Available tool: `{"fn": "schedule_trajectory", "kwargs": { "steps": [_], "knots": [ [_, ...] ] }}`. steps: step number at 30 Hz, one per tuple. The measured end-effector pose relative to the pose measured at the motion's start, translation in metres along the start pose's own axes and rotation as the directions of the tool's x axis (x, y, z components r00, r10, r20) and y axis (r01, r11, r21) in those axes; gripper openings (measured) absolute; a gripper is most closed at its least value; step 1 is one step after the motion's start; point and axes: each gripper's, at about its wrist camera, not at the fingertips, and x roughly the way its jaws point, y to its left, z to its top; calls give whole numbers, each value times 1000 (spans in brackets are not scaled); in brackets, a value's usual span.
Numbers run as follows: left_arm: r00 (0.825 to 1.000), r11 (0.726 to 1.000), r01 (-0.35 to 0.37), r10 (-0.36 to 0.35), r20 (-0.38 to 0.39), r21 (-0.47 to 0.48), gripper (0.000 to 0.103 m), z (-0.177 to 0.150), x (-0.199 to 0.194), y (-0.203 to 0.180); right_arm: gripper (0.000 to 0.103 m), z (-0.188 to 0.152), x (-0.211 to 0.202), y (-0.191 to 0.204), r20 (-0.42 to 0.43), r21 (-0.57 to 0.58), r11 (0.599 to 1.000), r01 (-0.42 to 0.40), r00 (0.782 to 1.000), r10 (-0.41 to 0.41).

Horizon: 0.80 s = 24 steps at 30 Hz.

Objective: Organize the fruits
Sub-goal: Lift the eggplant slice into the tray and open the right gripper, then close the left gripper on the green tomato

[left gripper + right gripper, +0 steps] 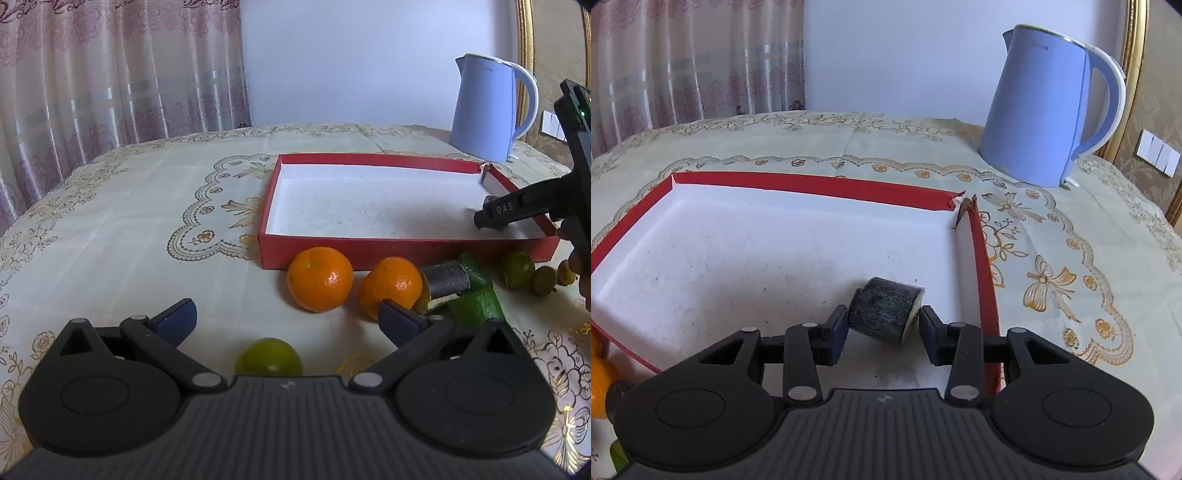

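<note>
A red box [406,249] with a white inside lies on the table; it also shows in the right wrist view [820,186]. In front of it lie two oranges [320,278] [391,287], a dark cylindrical piece [445,280], green fruit pieces [478,306] and several small green fruits [519,267]. A green lime [269,356] lies just in front of my left gripper [286,317], which is open and empty. My right gripper [882,325] is over the box's right part. A dark cylindrical piece [884,310] lies between its jaws, which stand slightly apart from it.
A light blue kettle [487,109] stands behind the box at the back right, also in the right wrist view [1041,107]. A patterned cream tablecloth [147,221] covers the table. A curtain [110,74] hangs behind at the left.
</note>
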Motion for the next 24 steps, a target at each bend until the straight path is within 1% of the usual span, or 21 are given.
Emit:
{"fn": "schedule_trajectory", "kwargs": {
  "steps": [1, 3, 4, 6, 8, 10, 12, 14, 16, 20, 22, 24],
  "knots": [
    [1000, 1000, -2, 2, 1, 0, 103, 0, 0, 0, 52, -1, -2, -1, 4, 6, 1000, -13, 1000, 13],
    [1000, 1000, -6, 6, 0, 1, 103, 0, -1, -1, 58, 0, -6, -4, 13, 16, 999, -38, 999, 38],
    [1000, 1000, -6, 6, 2, 3, 103, 0, -1, -1, 58, -2, -12, -6, 33, 25, 999, -43, 999, 42],
    [1000, 1000, -10, 10, 9, 3, 103, 0, -4, -1, 59, -9, -30, -13, 99, 39, 999, -38, 994, 34],
    [1000, 1000, -13, 13, 16, 2, 103, 0, -7, -1, 63, -22, -49, -22, 157, 61, 997, -44, 987, 34],
    [1000, 1000, -11, 11, 21, 0, 103, 0, -9, 0, 65, -39, -67, -34, 186, 89, 994, -64, 982, 46],
    [1000, 1000, -7, 7, 25, -4, 103, 0, -12, 1, 65, -55, -79, -46, 194, 117, 990, -81, 979, 57],
    [1000, 1000, -4, 4, 26, -3, 103, 0, -15, 0, 65, -73, -90, -57, 182, 145, 984, -101, 980, 74],
    [1000, 1000, -9, 9, 29, 5, 103, -3, -18, -1, 65, -89, -99, -62, 180, 147, 983, -106, 980, 79],
    [999, 1000, -16, 16, 32, 0, 103, -5, -25, 2, 65, -107, -106, -59, 162, 105, 992, -69, 986, 51],
    [999, 1000, -23, 23, 36, 2, 103, -7, -29, 3, 65, -111, -105, -53, 149, 59, 997, -53, 988, 43],
    [999, 999, -31, 30, 39, 10, 103, -11, -33, 4, 65, -113, -103, -50, 148, 42, 998, -40, 988, 33]
  ]
}}
